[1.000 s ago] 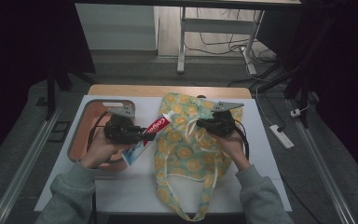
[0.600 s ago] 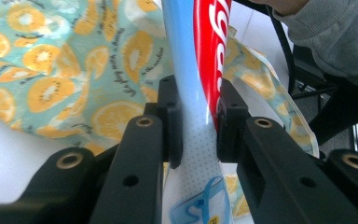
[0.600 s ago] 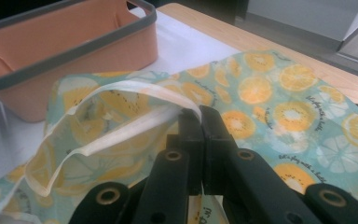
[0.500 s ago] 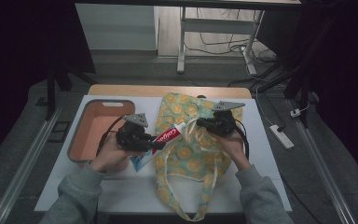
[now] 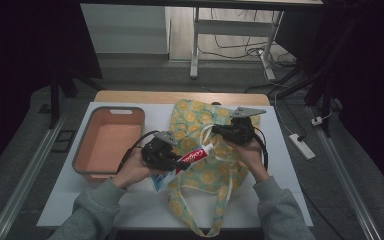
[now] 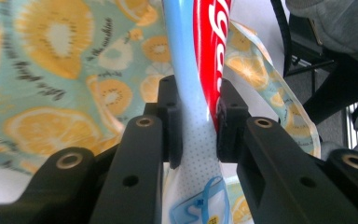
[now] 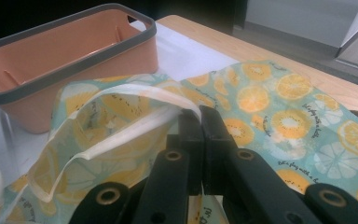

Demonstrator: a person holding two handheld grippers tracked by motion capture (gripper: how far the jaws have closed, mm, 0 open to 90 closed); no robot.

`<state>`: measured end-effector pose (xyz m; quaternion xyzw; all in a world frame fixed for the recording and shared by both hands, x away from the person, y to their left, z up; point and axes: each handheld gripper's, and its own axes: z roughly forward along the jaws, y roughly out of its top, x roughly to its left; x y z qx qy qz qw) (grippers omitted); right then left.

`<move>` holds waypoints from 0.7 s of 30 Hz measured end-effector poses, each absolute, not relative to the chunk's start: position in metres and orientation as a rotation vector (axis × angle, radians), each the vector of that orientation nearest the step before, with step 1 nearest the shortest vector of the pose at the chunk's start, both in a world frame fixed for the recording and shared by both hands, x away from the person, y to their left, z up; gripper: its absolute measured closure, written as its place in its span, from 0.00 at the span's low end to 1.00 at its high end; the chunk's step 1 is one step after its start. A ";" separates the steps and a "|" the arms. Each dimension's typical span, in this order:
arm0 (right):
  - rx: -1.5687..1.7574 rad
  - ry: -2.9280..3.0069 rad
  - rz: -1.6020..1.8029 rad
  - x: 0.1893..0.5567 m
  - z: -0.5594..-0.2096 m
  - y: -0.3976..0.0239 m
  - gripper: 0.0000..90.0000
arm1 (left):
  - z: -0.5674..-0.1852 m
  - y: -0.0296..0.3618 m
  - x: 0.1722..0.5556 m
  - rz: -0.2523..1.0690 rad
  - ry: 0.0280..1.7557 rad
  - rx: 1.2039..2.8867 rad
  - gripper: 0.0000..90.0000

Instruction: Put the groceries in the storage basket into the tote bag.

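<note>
The right gripper (image 5: 219, 131) stays clamped on the bag (image 5: 207, 172) rim, lifting its mouth open so the left gripper (image 5: 177, 162), clamped on the toothpaste (image 5: 194, 156), can slide it in

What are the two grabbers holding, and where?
Left gripper clamps the toothpaste tube near its flat end; right gripper pinches the fruit-print bag by its opening rim.
</note>
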<state>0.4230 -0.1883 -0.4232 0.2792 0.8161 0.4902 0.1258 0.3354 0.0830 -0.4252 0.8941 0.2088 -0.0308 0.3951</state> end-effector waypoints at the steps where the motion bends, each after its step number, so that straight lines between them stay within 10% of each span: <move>1: 0.814 2.375 1.429 0.423 -0.423 -0.188 0.98 | -0.426 0.081 0.336 -0.077 0.528 2.274 0.83; 21: 0.827 2.355 1.460 0.422 -0.419 -0.192 0.98 | -0.448 0.054 0.335 -0.128 0.487 2.381 0.83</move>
